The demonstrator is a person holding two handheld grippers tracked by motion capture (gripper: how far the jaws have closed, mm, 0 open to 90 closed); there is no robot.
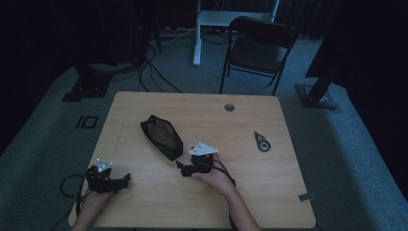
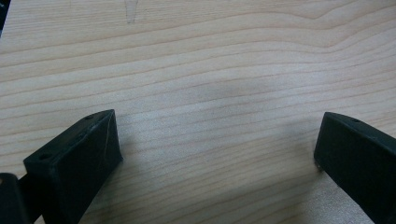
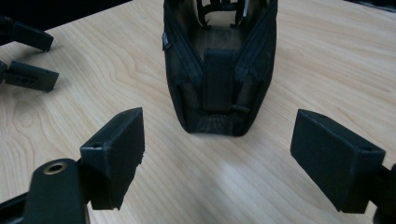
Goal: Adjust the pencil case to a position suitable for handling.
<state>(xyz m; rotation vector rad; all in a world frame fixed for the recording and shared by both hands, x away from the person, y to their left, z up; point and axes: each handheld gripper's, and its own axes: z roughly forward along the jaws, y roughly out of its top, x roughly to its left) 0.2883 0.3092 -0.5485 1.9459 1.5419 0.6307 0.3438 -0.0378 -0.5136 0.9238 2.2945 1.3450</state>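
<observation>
The right gripper [image 3: 217, 154] rests low over the wooden surface [image 3: 327, 60] with its jaws spread wide apart and nothing between them. Directly ahead of its jaws, close but not touching, lies a black zippered pouch [image 3: 219, 70] — its near end faces the gripper, and its top is unzipped and gaping. In the high view the right gripper [image 1: 185, 168] sits just beside the near end of the pouch [image 1: 162, 136], which extends away from it at a diagonal. The left gripper [image 2: 215, 154] is held over bare wood, jaws likewise wide apart and empty; in the high view it [image 1: 122, 180] lies well apart from the pouch, near the person's edge. A small tape dispenser [image 1: 262, 141] lies well off on the right gripper's far side — beyond the right hand [image 1: 214, 175].
</observation>
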